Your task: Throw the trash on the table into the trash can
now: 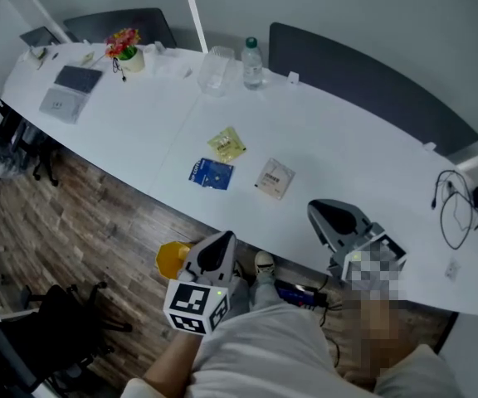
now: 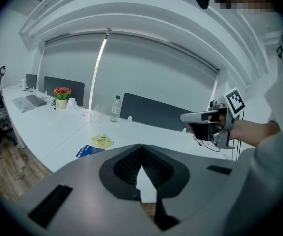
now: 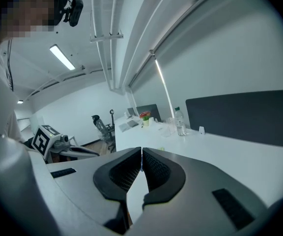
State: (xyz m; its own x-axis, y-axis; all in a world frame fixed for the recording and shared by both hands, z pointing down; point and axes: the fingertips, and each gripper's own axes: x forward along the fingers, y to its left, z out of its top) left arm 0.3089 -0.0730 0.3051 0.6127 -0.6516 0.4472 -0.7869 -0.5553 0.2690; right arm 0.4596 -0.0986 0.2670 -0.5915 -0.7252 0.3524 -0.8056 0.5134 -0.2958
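Trash [image 1: 212,173] lies ahead of left gripper [image 1: 225,239].

Smooth matt table [image 1: 338,143], wood-plank floor [image 1: 98,230]

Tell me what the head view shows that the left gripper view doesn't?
Only the head view: the yellow bin on the floor and the beige packet on the table. Only the left gripper view: the ceiling, and the left gripper up close, jaws closed on nothing. Both: the blue packet, the yellow packet, the water bottle and the right gripper.
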